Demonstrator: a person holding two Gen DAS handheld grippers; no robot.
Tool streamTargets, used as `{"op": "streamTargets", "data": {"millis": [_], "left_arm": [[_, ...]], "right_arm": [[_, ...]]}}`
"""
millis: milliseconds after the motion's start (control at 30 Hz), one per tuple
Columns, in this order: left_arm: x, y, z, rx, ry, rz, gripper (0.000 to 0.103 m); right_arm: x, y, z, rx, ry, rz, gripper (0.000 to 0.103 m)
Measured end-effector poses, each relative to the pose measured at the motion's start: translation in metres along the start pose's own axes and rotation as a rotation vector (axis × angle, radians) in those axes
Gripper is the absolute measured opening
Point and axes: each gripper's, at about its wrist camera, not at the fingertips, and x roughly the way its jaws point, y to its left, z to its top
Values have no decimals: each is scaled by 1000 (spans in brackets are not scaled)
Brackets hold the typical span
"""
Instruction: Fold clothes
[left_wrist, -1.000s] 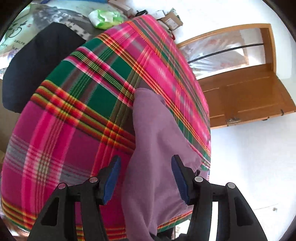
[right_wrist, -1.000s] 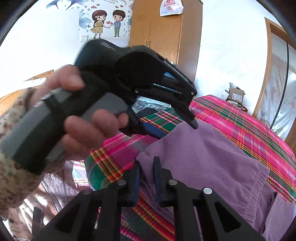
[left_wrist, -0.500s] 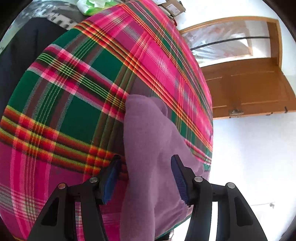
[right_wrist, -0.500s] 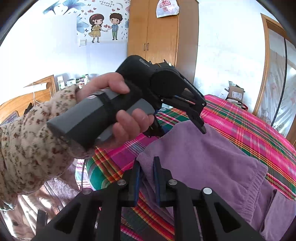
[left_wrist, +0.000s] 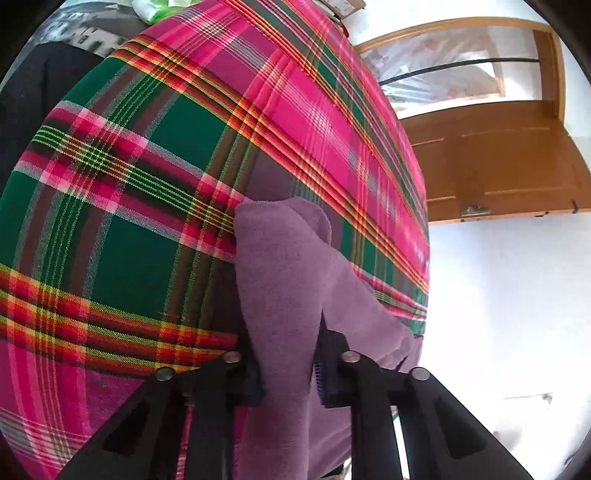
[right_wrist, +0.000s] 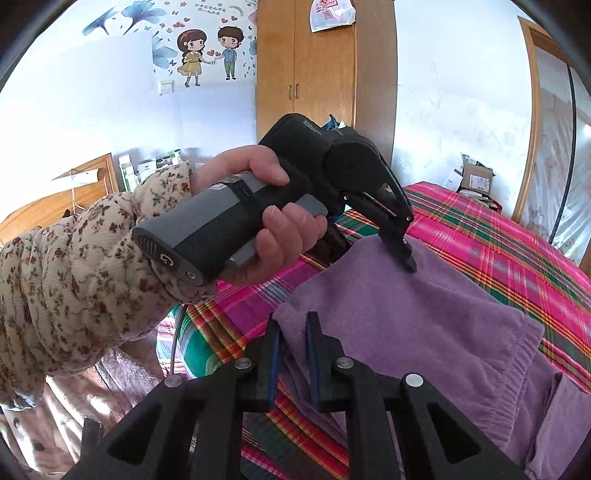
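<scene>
One purple garment lies on one plaid blanket; two grippers grip it: left gripper closing on a fold at lower centre, right gripper clamped on its corner.

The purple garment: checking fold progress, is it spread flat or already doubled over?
Doubled over, at least partly. In the right wrist view the purple garment lies in stacked layers on the plaid sheet, a folded edge over a lower layer at the right.

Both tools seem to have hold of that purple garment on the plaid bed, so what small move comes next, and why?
Probably lift both corners together. The left gripper is closing its jaws on the purple garment, the right gripper already pinches a corner, and the cloth lies on the plaid bedspread.
</scene>
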Motion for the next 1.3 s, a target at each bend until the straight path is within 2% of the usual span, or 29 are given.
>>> {"op": "streamTargets", "data": {"millis": [267,600,900,1300], "left_arm": [[-19,-21,-9,40,-57,19,13],[-14,-14,-10,-16,-60,53,13],[-30,-63,-21,43,-98,111,13],[-34,-135,-42,91,-152,116,13]], "right_arm": [[-7,-3,8,3,-35,26,13],[-1,-16,5,54,-9,82,13],[-41,-26,11,87,-112,77,13],[-110,-50,11,147,-257,15,13]]}}
